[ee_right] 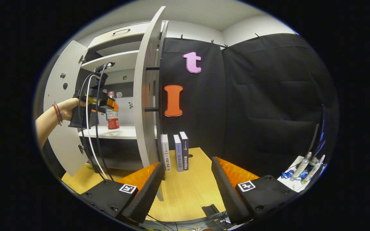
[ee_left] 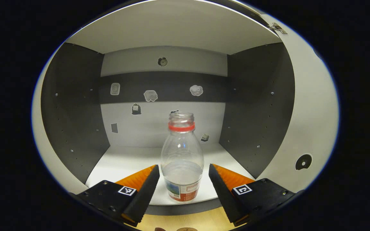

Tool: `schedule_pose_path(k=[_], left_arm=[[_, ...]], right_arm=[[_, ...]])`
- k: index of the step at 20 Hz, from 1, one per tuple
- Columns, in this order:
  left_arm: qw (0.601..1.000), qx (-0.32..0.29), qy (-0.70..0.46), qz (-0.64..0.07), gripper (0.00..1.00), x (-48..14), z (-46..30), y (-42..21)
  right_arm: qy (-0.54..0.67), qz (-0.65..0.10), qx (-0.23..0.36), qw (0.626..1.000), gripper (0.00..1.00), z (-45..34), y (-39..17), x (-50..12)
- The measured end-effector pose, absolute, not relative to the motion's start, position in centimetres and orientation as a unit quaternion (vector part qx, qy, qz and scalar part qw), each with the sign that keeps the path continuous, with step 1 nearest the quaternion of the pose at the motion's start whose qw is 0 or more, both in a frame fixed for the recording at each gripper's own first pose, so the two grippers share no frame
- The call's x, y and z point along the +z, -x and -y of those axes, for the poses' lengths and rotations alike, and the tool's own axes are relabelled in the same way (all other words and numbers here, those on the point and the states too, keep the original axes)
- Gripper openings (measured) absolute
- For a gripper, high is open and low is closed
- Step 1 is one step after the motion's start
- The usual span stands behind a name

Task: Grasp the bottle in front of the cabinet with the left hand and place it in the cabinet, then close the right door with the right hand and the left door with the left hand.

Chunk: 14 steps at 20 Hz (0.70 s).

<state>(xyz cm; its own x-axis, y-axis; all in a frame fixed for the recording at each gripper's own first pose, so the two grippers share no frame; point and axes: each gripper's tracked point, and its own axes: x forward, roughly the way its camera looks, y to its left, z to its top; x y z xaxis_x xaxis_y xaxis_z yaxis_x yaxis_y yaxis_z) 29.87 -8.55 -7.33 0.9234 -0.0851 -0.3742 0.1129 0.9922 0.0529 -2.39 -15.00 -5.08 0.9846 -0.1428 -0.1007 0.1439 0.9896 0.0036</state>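
One bottle, clear and uncapped with a coloured neck ring, stands upright on the cabinet shelf near its front edge, directly ahead of the left gripper and between its two fingers. The jaws are spread, with a visible gap on either side of the bottle, so the bottle appears released. The step in hand is judged to be the release: the left gripper should draw straight back along its own axis, jaws kept wide, so that neither finger clips the bottle and tips it off the front edge. In the right gripper view, the right gripper hangs with jaws apart and nothing between them, with the right door ahead and slightly left of it, standing open edge-on. The left door stands open beyond the hand holding the other gripper. Counts: one bottle, two doors, two grippers, three books upright ahead of the right gripper.
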Motion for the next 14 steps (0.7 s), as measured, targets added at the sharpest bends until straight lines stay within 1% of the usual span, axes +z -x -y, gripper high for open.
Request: schedule_pose_path(k=[7,14], left_arm=[[0.984,-0.054,-0.040,-0.166,0.94,-5.0,8.6,-27.2],[0.990,-0.073,-0.026,-0.118,0.94,-1.0,8.5,-20.4]], right_arm=[[-0.006,-0.046,-0.065,0.997,0.98,14.8,2.6,-4.6],[0.003,-0.038,-0.049,0.998,0.98,14.6,1.1,-3.6]])
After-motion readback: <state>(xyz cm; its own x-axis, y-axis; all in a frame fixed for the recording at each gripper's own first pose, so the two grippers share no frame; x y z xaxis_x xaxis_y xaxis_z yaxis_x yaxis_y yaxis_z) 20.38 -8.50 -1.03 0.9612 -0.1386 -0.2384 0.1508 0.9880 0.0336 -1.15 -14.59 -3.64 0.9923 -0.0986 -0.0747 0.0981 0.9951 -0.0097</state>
